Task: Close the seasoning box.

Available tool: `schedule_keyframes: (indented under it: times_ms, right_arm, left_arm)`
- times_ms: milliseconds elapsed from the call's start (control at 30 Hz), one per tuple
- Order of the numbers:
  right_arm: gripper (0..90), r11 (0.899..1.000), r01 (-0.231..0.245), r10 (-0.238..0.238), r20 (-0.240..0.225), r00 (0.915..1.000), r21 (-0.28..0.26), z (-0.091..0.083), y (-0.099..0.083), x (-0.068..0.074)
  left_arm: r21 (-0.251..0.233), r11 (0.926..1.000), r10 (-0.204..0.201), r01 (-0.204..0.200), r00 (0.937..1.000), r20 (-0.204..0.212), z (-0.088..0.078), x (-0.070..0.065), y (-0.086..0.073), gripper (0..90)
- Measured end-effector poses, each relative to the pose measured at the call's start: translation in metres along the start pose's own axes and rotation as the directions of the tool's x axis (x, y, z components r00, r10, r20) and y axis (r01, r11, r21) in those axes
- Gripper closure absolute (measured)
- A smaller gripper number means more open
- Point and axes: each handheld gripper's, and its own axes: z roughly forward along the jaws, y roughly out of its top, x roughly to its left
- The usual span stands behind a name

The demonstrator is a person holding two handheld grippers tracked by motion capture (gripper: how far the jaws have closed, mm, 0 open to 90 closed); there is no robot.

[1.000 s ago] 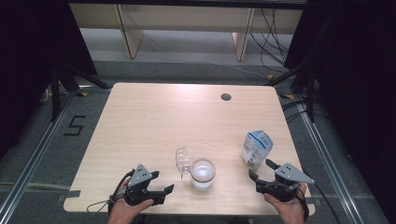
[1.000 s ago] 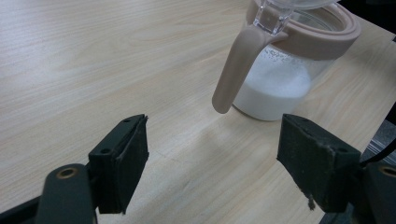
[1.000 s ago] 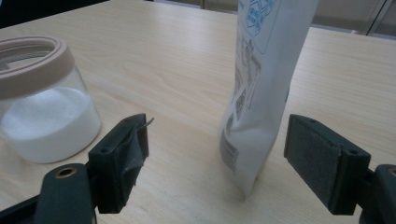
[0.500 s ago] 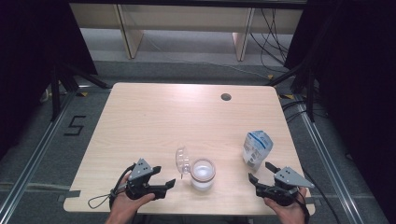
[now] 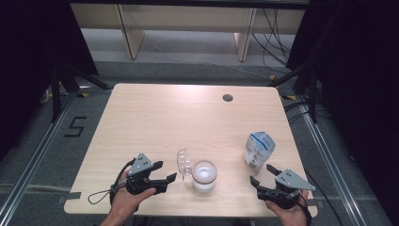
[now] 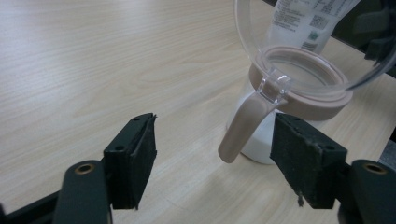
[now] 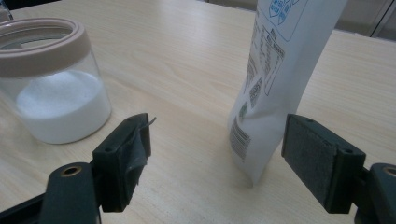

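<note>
A clear jar (image 5: 204,176) with a tan rim holds white powder near the table's front edge. Its clear hinged lid (image 5: 183,161) stands open on the jar's left side. My left gripper (image 5: 167,170) is just left of the lid; its jaws have just been closing but stay open and touch nothing. In the left gripper view the jar's tan latch tab (image 6: 243,126) hangs just ahead of my left gripper (image 6: 212,158). A white and blue pouch (image 5: 259,149) stands upright at the right. My right gripper (image 5: 261,173) is open just in front of it. The pouch (image 7: 275,79) and jar (image 7: 56,107) lie beyond my right gripper (image 7: 219,140).
The wooden table (image 5: 188,117) has a round cable hole (image 5: 227,98) near its far right. Wooden shelf legs and cables stand on the floor beyond the far edge. A floor mark "5" (image 5: 75,126) lies left of the table.
My left gripper has lifted a little and edged toward the jar's lid, and its jaws have narrowed somewhat. The right gripper, jar and pouch have stayed where they were.
</note>
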Motion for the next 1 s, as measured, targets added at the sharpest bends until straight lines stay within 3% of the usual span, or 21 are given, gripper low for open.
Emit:
schedule_keyframes:
  times_ms: [133,167,333,500,567,833,1000]
  right_arm:
    - [25.5,1.0,-0.029,0.029,0.002,0.9996,0.011,-0.002,0.0,0.004]
    - [25.6,1.0,0.001,-0.001,-0.01,0.9999,0.006,-0.001,0.0,0.002]
    - [25.7,1.0,0.008,-0.007,-0.015,0.9999,0.007,0.0,0.0,0.005]
    - [26.2,1.0,0.027,-0.027,-0.018,0.9995,0.008,0.0,0.001,0.006]
    - [26.3,1.0,0.024,-0.024,-0.022,0.9995,0.006,0.0,0.001,0.007]
    - [26.7,0.999,0.027,-0.027,-0.015,0.9995,0.018,-0.002,0.0,0.01]
    - [26.8,0.999,0.032,-0.032,-0.03,0.9991,0.018,0.0,0.0,0.01]
  left_arm:
    - [-0.013,0.9987,0.049,-0.049,0.9988,-0.008,0.001,0.0,0.003,43.6]
    - [-0.023,0.9988,0.044,-0.044,0.999,-0.006,0.001,-0.001,0.003,47.3]
    - [-0.057,0.9944,0.089,-0.089,0.996,0.001,0.0,-0.002,0.007,65.7]
    - [-0.089,0.9938,0.071,-0.068,0.997,0.03,-0.005,-0.004,0.012,82.7]
    - [-0.084,0.9931,0.086,-0.082,0.9955,0.039,-0.009,-0.004,0.015,87.3]
    - [-0.079,0.9929,0.094,-0.088,0.9931,0.07,-0.01,-0.01,0.018,89.5]
    - [-0.073,0.993,0.097,-0.092,0.9932,0.065,-0.009,-0.013,0.021,89.5]
